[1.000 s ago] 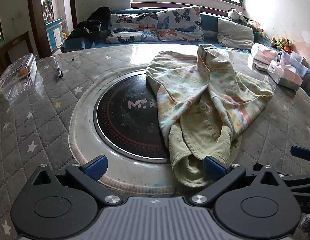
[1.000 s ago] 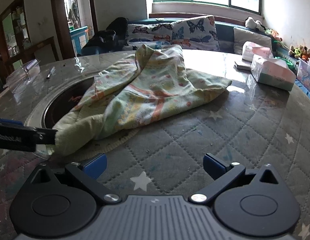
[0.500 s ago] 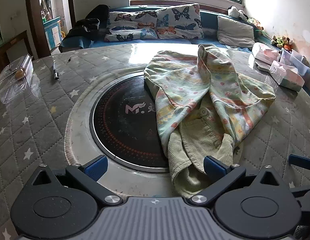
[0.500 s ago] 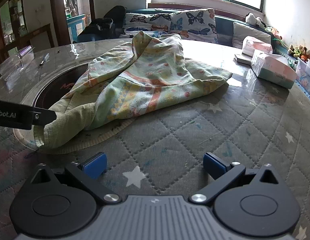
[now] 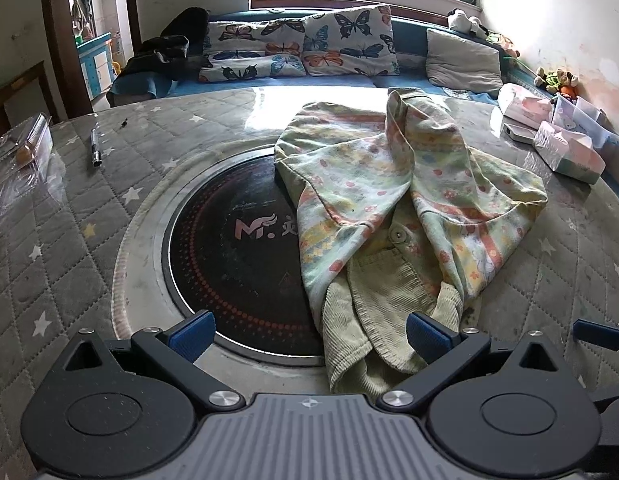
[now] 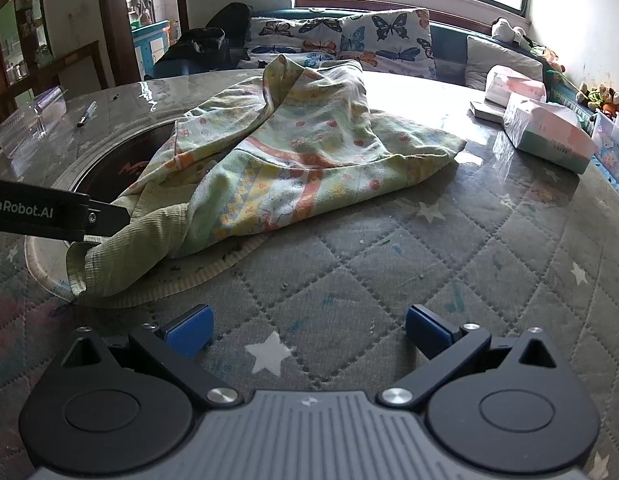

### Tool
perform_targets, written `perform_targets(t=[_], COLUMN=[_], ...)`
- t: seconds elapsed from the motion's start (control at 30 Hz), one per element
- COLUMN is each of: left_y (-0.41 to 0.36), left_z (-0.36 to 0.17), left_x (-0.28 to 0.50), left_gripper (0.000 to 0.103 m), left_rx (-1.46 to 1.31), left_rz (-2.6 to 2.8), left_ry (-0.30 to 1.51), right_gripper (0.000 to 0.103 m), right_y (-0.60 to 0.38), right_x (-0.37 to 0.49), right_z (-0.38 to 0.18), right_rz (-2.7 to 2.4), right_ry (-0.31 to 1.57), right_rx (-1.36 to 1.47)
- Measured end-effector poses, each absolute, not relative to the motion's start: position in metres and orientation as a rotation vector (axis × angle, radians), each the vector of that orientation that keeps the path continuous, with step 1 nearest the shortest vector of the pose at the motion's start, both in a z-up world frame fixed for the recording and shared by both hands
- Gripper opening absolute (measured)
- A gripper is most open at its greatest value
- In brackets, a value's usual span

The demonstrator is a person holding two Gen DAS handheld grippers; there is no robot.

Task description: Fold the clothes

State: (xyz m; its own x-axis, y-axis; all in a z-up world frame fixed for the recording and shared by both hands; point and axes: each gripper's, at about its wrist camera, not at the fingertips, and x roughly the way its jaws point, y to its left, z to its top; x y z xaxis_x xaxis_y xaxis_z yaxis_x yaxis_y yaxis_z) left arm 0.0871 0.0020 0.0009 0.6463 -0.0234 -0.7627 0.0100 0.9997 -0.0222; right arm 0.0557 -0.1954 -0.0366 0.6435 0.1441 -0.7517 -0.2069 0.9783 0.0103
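A crumpled child's garment (image 5: 393, 200) with a pale patterned outside and green ribbed cuffs lies on the quilted round table (image 5: 61, 248), partly over the dark round hotplate (image 5: 233, 256). It also shows in the right wrist view (image 6: 293, 164). My left gripper (image 5: 309, 334) is open, its fingers on either side of the green cuff end (image 5: 365, 344). My right gripper (image 6: 307, 326) is open and empty over bare table, in front of and to the right of the garment. The left gripper's finger (image 6: 105, 218) shows beside the cuff (image 6: 125, 252).
A clear plastic box (image 5: 17, 164) and a pen (image 5: 95, 146) lie at the left. Tissue boxes (image 6: 545, 132) and small containers (image 5: 581, 116) stand at the right edge. A sofa with butterfly cushions (image 5: 301, 48) is behind the table.
Both grippers have drawn slightly back and up from the garment. The garment has not moved. Both stay open.
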Motion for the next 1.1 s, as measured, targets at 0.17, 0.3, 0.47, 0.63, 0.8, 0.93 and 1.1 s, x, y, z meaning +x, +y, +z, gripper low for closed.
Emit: perform_targets(t=[0.17, 0.3, 0.47, 0.63, 0.8, 0.93, 1.1], left_y=[0.003, 0.004, 0.005, 0.005, 0.005, 0.004, 0.003], left_z=[0.000, 0.000, -0.001, -0.003, -0.005, -0.007, -0.009], left_x=[0.093, 0.098, 0.103, 0.108, 0.111, 0.114, 0.119], left_gripper=[0.103, 0.103, 0.103, 0.103, 0.103, 0.103, 0.103], left_rx=[-0.014, -0.013, -0.010, -0.005, -0.002, 0.005, 0.016], left_rz=[-0.017, -0.014, -0.010, -0.006, -0.007, -0.009, -0.014], left_ry=[0.873, 0.876, 0.880, 0.887, 0.895, 0.902, 0.906], right_gripper=[0.103, 0.103, 0.103, 0.103, 0.103, 0.103, 0.103], right_y=[-0.196, -0.195, -0.193, -0.194, -0.191, -0.189, -0.190], right_x=[0.059, 0.066, 0.076, 0.084, 0.093, 0.098, 0.104], right_z=[-0.032, -0.026, -0.019, -0.012, -0.008, -0.009, -0.011], right_rz=[0.197, 0.192, 0.178, 0.185, 0.200, 0.206, 0.220], right_ry=[0.834, 0.811, 0.783, 0.763, 0.754, 0.755, 0.760], right_rx=[-0.081, -0.096, -0.115, -0.105, -0.095, -0.090, -0.078])
